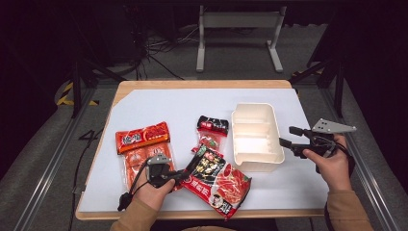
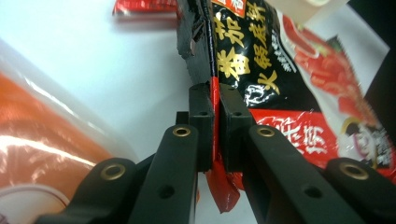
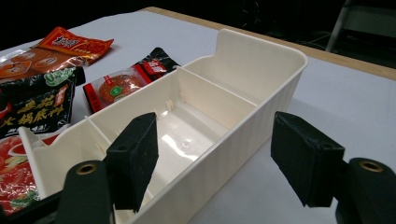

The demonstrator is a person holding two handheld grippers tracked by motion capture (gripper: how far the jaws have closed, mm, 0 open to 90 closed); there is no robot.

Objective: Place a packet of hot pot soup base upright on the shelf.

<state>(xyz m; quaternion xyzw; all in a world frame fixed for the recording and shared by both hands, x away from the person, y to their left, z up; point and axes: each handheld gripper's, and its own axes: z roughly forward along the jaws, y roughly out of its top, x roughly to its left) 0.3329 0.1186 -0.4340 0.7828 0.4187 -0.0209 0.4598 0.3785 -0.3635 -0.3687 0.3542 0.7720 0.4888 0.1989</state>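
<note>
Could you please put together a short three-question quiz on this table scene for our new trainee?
1. What does the left gripper pinch?
2. True or false: the white bin already holds a packet.
3. Which jaws stand open: left, or right gripper?

Key:
1. The edge of the red-and-black soup base packet.
2. False; its compartments are bare.
3. The right gripper's, one on each side of the bin's near wall, not pressing it.

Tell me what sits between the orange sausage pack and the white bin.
In the high view, the small black-and-red packet and the large hotpot-base pouch lie between the orange sausage pack and white bin.
</note>
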